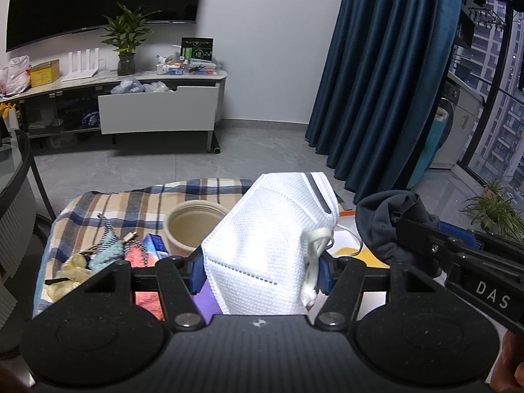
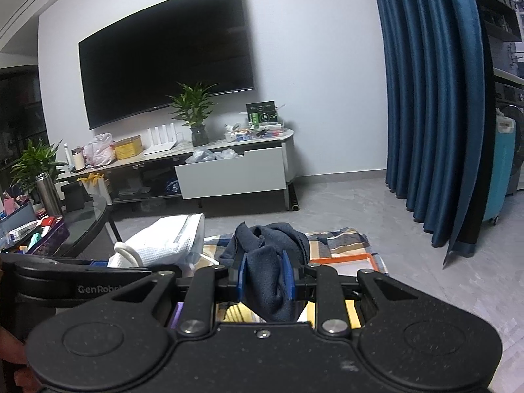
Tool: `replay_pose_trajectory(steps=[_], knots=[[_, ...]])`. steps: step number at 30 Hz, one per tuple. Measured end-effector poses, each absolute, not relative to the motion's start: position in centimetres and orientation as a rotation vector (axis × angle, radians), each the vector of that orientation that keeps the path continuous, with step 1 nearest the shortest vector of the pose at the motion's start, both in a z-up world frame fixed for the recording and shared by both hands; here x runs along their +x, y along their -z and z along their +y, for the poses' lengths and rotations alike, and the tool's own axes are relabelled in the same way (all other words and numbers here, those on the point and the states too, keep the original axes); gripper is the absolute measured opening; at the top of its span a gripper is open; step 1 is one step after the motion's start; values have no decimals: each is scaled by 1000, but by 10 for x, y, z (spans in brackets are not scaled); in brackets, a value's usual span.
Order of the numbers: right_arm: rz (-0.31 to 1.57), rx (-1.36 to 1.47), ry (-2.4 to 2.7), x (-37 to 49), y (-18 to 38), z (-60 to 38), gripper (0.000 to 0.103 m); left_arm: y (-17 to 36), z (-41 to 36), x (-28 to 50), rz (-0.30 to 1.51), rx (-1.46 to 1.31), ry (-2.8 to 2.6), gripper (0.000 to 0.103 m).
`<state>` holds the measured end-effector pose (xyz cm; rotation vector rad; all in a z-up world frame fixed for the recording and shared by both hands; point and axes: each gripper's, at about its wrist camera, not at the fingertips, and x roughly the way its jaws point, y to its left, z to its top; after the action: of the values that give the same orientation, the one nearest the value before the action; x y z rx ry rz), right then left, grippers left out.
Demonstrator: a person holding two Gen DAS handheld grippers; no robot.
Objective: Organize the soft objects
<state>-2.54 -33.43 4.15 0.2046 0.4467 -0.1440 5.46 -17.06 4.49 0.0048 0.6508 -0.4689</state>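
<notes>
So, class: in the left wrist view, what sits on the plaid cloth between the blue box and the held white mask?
A tan round bowl sits between the blue box and the white mask, shown in the left wrist view.

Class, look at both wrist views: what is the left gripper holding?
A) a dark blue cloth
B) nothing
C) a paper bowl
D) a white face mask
D: the left gripper has its blue pads pressed on the white face mask, while the dark blue cloth sits in the right gripper.
</notes>
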Motion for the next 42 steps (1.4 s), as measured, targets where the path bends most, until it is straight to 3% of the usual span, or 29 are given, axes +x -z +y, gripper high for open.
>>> replay_pose_trajectory(steps=[42], knots=[[543,219,213,15,-6,-385,30,-6,-225,70,789,103,567,63]])
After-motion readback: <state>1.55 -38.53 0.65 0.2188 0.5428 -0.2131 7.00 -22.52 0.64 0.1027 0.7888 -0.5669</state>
